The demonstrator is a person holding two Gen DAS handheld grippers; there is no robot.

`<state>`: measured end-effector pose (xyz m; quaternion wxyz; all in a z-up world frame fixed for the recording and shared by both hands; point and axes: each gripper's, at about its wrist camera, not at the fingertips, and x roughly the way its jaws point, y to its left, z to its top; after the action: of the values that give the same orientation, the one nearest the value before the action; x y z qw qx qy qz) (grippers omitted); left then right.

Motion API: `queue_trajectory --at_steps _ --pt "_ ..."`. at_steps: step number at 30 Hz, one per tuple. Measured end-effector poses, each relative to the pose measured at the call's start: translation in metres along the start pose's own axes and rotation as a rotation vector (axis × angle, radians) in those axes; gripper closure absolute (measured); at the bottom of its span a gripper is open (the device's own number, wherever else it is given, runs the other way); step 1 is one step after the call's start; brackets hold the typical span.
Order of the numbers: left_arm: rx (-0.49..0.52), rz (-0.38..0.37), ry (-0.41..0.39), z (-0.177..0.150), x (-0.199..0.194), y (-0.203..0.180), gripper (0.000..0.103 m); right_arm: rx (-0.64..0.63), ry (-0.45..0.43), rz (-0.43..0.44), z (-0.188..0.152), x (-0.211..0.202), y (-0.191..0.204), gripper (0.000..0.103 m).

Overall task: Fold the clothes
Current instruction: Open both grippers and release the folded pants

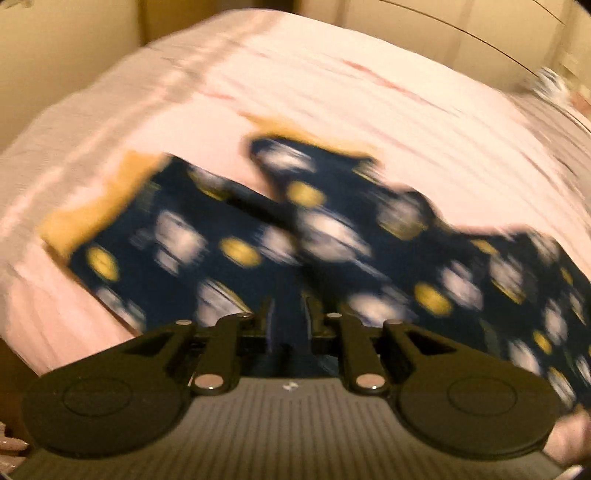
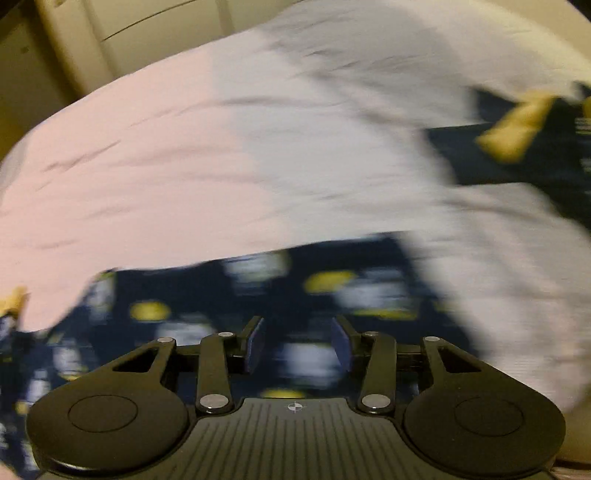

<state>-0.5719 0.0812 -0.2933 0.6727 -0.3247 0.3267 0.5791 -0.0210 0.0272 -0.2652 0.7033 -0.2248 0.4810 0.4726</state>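
Note:
Navy pyjama trousers [image 1: 332, 236] printed with white and yellow shapes lie spread on a pale pink bed sheet [image 1: 332, 85]; their two legs end in yellow cuffs [image 1: 99, 206]. My left gripper [image 1: 290, 321] is at the near edge of the trousers, its fingers drawn close with dark cloth between them. In the right wrist view the same navy cloth [image 2: 258, 291] lies under my right gripper [image 2: 298, 347], which stands open just above it. Another navy piece with a yellow cuff [image 2: 517, 125] lies at the far right. Both views are motion-blurred.
The bed sheet [image 2: 221, 147] runs wide and wrinkled beyond the clothes. Cream cupboard fronts [image 2: 147, 22] stand behind the bed. A small pale item [image 1: 550, 85] lies at the sheet's far right edge.

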Motion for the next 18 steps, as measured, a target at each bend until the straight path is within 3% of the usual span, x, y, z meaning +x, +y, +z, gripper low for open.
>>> queue_trajectory --at_steps 4,7,10,14,18 --pt "-0.094 0.095 0.013 0.024 0.019 0.057 0.088 -0.035 0.011 0.228 0.017 0.036 0.082 0.059" --pt "-0.178 0.106 0.024 0.026 0.020 0.095 0.081 0.051 0.093 0.400 0.019 0.073 0.142 0.057" --pt "-0.258 0.101 0.038 0.024 0.018 0.131 0.081 0.151 0.185 0.571 0.021 0.111 0.202 0.053" --pt "-0.333 0.108 0.035 0.023 0.013 0.171 0.081 0.301 0.275 0.680 0.016 0.160 0.267 0.052" --pt "-0.398 0.085 0.033 0.023 0.011 0.201 0.081 0.386 0.296 0.685 0.015 0.188 0.304 0.052"
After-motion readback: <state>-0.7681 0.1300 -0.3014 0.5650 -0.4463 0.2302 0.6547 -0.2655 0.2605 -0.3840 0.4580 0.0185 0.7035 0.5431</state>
